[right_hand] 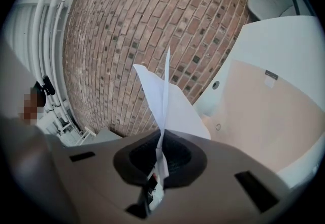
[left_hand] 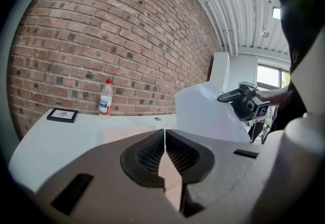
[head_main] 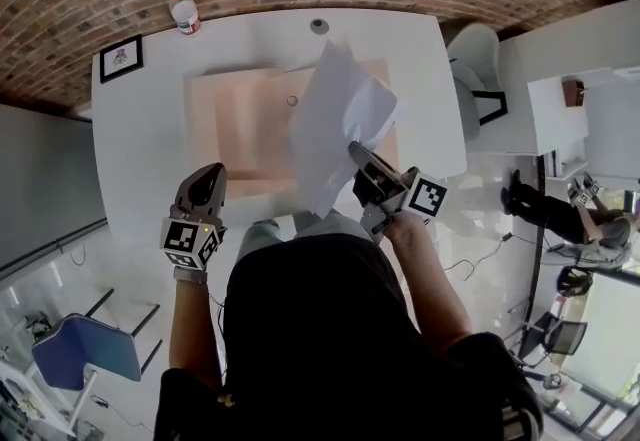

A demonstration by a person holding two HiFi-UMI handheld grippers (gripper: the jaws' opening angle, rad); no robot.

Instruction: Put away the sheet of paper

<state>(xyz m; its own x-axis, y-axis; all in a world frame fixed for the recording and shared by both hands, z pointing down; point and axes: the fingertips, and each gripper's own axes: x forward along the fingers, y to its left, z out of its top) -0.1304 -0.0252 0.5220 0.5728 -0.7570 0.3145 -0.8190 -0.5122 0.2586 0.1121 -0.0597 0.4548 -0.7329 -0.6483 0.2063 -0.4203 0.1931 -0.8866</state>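
Observation:
A white sheet of paper (head_main: 340, 114) is held up off the table, bent and tilted, over a flat peach folder-like mat (head_main: 245, 124). My right gripper (head_main: 357, 153) is shut on the sheet's near edge. In the right gripper view the paper (right_hand: 165, 98) runs edge-on between the closed pads of the right gripper (right_hand: 161, 139), with the peach mat (right_hand: 264, 116) beyond. My left gripper (head_main: 207, 174) hovers at the mat's near left corner. Its jaws are shut with nothing in them, as the left gripper view shows for the left gripper (left_hand: 164, 134). From there the paper (left_hand: 205, 111) stands to the right.
The white table (head_main: 140, 129) carries a plastic bottle (head_main: 184, 10) at the back, a small black picture frame (head_main: 121, 57) at the back left and a cable hole (head_main: 319, 26). A white chair (head_main: 478, 79) stands to the right. A brick wall runs behind the table.

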